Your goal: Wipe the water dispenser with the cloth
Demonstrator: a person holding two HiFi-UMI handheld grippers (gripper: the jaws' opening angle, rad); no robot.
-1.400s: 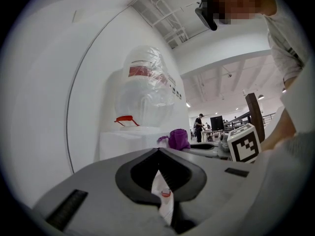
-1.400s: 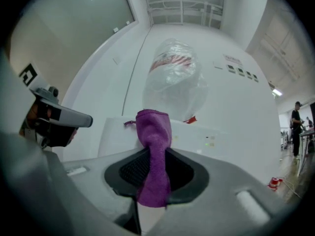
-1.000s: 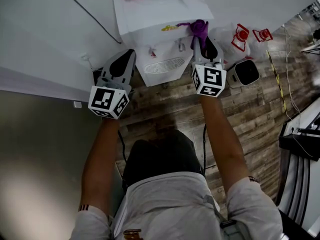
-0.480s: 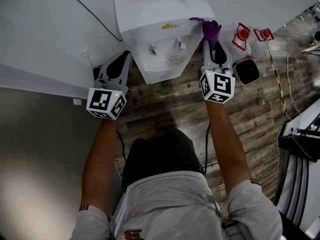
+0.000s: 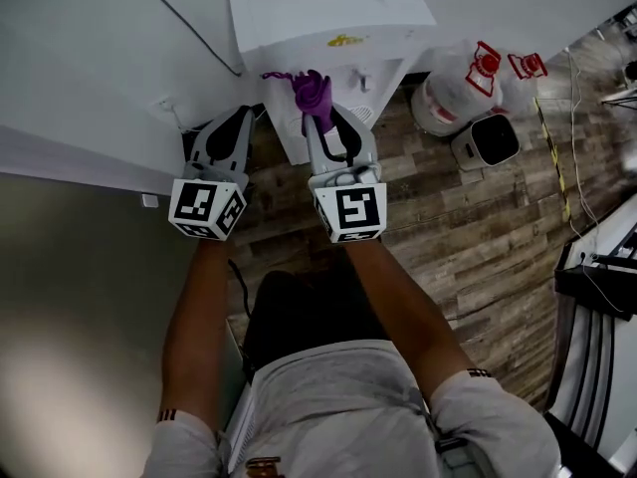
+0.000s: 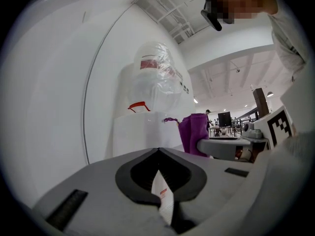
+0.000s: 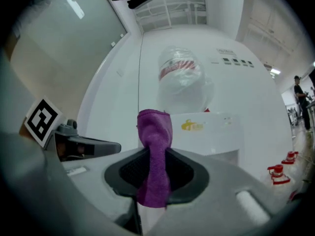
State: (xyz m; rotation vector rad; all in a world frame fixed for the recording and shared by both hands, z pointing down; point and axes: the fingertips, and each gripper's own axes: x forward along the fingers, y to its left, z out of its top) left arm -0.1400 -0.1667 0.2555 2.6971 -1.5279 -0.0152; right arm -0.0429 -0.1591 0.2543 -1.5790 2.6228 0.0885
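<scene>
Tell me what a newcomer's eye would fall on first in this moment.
The purple cloth stands out most, pinched in the right claw and held up at the front of the white water dispenser. Next comes the big clear bottle upended on top of that dispenser. The left claw hangs shut and empty to the dispenser's left, near the wall.

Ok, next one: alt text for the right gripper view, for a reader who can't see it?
The right gripper is shut on a purple cloth that sticks up from its jaws, in front of a white water dispenser with a plastic-wrapped bottle on top. The left gripper shows at the left.
</scene>
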